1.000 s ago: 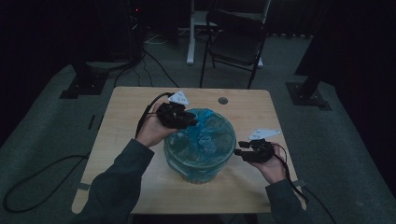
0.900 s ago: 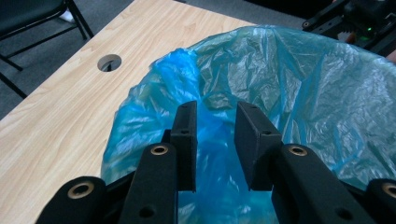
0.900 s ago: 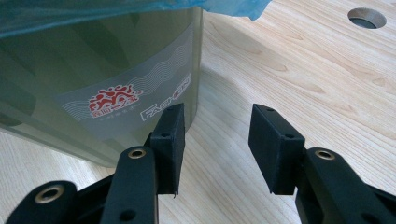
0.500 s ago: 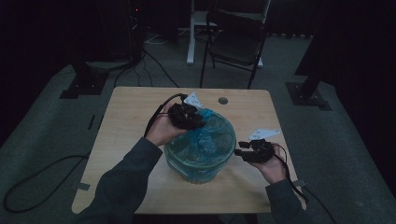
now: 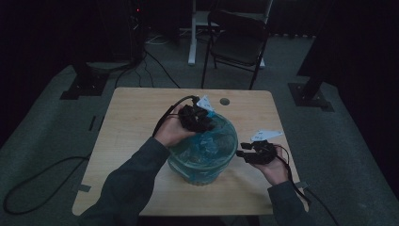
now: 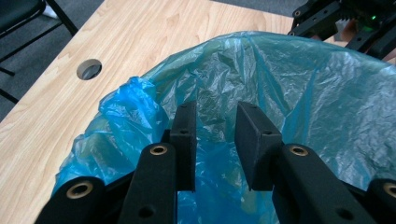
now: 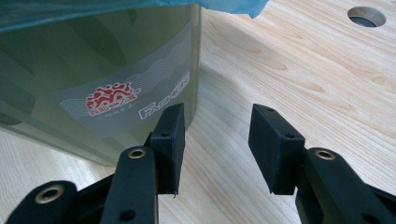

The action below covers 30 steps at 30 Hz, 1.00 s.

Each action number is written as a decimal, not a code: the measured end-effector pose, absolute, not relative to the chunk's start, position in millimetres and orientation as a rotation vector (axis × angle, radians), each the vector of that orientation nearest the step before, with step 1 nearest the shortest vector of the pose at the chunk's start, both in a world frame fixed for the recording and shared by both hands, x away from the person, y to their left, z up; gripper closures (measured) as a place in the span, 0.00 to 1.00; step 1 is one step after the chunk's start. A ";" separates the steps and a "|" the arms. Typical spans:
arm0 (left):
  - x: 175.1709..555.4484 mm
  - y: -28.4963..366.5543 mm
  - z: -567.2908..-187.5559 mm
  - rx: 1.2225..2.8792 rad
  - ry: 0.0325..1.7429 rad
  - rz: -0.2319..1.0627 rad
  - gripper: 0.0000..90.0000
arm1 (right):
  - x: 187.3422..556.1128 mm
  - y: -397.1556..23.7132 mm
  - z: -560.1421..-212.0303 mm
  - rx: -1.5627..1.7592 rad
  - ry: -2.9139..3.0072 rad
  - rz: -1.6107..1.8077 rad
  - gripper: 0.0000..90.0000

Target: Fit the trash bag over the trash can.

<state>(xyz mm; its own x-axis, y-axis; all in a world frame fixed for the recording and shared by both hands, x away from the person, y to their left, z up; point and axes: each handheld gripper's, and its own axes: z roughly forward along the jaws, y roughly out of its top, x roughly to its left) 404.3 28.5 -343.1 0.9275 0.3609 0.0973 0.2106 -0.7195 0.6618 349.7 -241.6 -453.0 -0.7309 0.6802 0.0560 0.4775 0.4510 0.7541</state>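
Dim room, pale wooden table point(image 5: 131, 127); a chair point(image 5: 237, 40) stands at twelve o'clock. My left gripper point(image 6: 215, 133), jaws partly apart and empty, hangs over the blue bin liner point(image 6: 327, 93); I should nip its rim squarely. My right gripper point(image 7: 215, 135), parted, waits beside the bin point(image 7: 93, 70).

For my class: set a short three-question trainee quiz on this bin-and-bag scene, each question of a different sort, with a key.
1. True or false: the left gripper has its fingers over the blue bag.
2. The right gripper is: A) clamped on the bin; B) open beside it; C) inside the bag.
3. Fill in: the bin stands on a wooden ____.

Key: 1 true; 2 B; 3 table.
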 end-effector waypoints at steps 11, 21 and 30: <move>405.3 19.8 -352.1 2.454 0.393 0.292 0.76 | 349.5 -242.9 -453.5 1.001 2.447 1.152 0.62; 407.3 14.0 -361.3 2.523 0.391 0.274 0.73 | 349.4 -243.0 -453.6 1.002 2.447 1.152 0.62; 408.5 8.0 -366.8 2.585 0.391 0.264 0.72 | 348.9 -243.3 -453.5 1.001 2.446 1.150 0.62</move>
<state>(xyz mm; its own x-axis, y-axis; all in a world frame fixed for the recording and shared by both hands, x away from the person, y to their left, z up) 408.5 8.0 -366.8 0.9397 0.3231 0.1119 0.2243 -0.8294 0.5117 348.9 -243.3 -453.5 -0.7296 0.6816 0.0553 0.4774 0.4497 0.7549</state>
